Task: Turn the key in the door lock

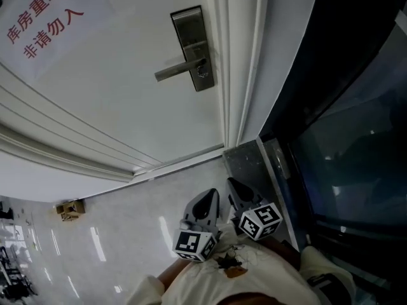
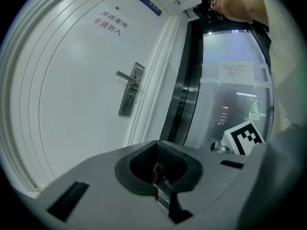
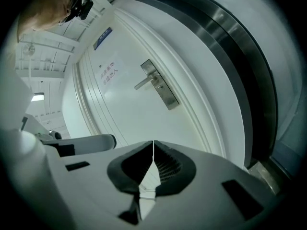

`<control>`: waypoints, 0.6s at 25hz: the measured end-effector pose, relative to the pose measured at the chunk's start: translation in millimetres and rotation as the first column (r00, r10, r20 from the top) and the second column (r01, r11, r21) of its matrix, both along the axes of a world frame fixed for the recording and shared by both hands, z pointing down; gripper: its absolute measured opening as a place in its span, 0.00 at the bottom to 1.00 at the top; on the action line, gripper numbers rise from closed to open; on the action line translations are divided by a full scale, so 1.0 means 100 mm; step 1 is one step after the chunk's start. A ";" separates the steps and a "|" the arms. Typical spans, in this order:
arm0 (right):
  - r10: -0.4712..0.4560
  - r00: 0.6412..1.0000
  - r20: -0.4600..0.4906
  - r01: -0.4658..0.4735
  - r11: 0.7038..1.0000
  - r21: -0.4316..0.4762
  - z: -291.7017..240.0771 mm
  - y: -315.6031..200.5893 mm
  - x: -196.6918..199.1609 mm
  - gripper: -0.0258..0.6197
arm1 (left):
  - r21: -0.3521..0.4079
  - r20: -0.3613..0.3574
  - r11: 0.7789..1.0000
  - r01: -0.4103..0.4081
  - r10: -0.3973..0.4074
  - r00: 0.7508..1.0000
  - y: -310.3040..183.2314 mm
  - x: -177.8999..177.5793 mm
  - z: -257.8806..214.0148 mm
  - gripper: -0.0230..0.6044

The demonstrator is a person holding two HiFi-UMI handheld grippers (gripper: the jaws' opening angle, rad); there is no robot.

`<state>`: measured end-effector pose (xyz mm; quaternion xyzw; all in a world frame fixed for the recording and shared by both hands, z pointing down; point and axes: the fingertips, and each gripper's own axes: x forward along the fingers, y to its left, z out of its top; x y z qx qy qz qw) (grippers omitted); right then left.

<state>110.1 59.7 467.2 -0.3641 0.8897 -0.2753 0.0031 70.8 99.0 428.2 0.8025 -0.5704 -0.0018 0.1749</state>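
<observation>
Plainly, left tongs [image 1: 207,197] and right tongs [image 1: 234,185], dark and ribbed, are each pressed together.

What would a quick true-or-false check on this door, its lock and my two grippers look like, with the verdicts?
1. The lever handle sticks out from the lock plate away from the latch edge of the door. True.
2. The right gripper has its fingers spread wide. False: they are together, with nothing between them.
3. A sign with red characters is on the door. True.
4. The left gripper touches the lever handle. False: both grippers are low, close to the person, well apart from the door.
</observation>
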 end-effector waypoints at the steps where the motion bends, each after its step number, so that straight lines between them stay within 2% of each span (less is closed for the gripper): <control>1: -0.004 1.000 0.001 0.004 1.000 -0.011 0.05 -0.02 0.02 0.05 | -0.008 0.005 1.000 0.015 -0.015 1.000 -0.01 -0.01 0.03 0.04; 6: -0.037 0.999 0.001 0.037 0.999 -0.021 0.03 -0.02 0.00 0.05 | -0.031 0.004 0.998 0.059 -0.059 0.998 -0.12 -0.13 -0.01 0.04; 10: -0.028 0.999 -0.025 0.028 1.000 0.000 0.01 -0.29 -0.09 0.05 | -0.007 -0.010 1.000 0.012 -0.012 1.000 -0.37 -0.11 -0.03 0.04; 15: 0.004 0.998 -0.064 0.000 0.998 0.058 -0.16 -0.69 -0.42 0.05 | 0.016 -0.035 1.000 -0.009 0.009 0.999 -0.75 -0.49 -0.10 0.04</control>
